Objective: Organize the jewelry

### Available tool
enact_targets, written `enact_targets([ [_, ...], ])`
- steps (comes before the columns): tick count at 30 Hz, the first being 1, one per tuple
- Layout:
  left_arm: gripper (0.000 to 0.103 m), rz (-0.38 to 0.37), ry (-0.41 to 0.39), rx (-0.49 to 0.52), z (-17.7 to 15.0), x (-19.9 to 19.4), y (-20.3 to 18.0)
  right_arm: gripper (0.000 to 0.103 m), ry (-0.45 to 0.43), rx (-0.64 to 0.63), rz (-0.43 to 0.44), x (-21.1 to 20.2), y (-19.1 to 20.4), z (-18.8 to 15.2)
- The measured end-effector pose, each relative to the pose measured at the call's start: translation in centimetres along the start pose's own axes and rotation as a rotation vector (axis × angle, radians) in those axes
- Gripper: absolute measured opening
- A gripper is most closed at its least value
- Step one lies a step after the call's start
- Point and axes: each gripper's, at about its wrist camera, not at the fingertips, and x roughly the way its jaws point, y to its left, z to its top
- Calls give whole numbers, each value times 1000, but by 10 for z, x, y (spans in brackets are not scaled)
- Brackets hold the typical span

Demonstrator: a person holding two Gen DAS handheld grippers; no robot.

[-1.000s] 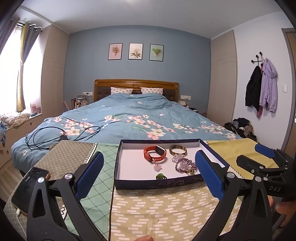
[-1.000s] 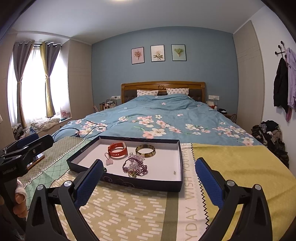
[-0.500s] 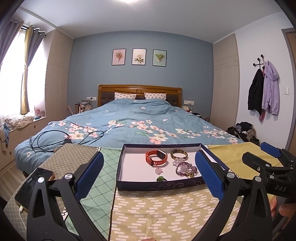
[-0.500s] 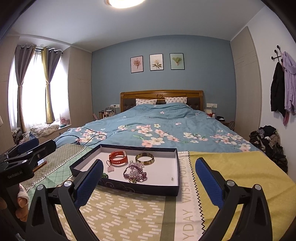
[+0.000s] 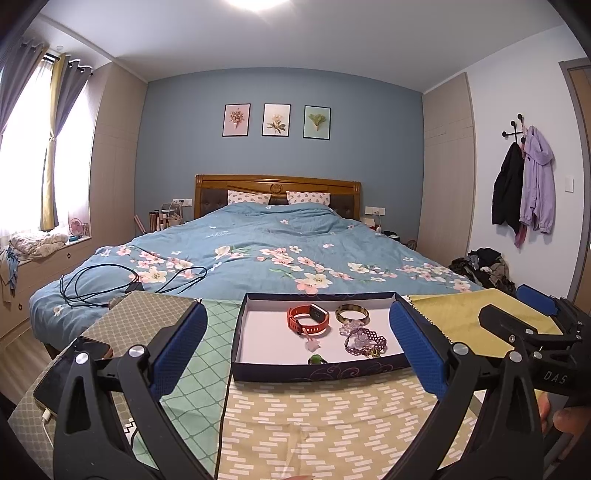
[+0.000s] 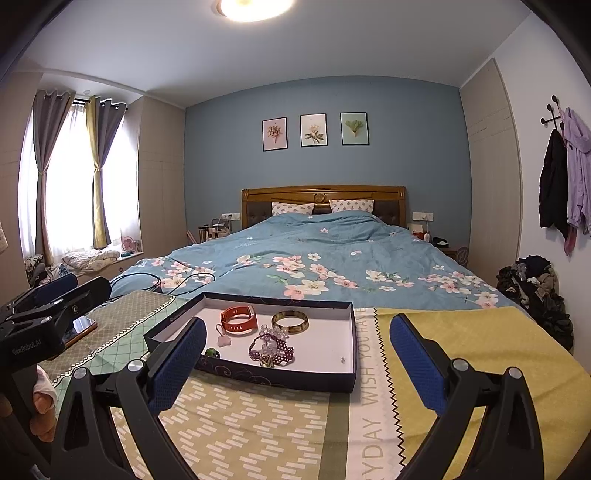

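Shallow dark-blue cardboard tray, frame centre: orange rubber watch band, gold metal bangle, purple beaded bracelets, possibly tangled. Left gripper, right gripper: jaws apart, empty.

Bright ceiling lamp, window glare, fisheye warping

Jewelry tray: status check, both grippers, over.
Left gripper and right gripper open, empty, short of tray. Orange watch, gold bangle, purple beads untouched inside. Approach unobstructed.
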Motion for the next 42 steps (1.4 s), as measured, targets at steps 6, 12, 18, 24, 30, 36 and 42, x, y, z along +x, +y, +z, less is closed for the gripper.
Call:
enact_targets([
  [6, 97, -1, 1, 0, 0, 0, 1, 96, 0, -1, 1, -1, -1, 0],
  [12, 97, 4, -5, -2, 0, -2, 1, 96, -2, -1, 3, 2, 0, 0],
  [18, 97, 11, -10, 1, 3, -5, 0, 96, -5, -1, 5, 3, 1, 0],
  [24, 97, 13, -14, 5, 5, -6, 0, 96, -3, -2, 6, 4, 1, 0],
  [30, 97, 15, -17, 5, 5, -6, 0, 96, -2, -5, 2, 5, 3, -1],
  [36, 97, 18, -19, 4, 5, -4, 1, 96, -6, -4, 2, 3, 2, -1],
  [42, 97, 18, -18, 3, 4, -2, 2, 96, -4, -2, 0, 2, 1, -1],
])
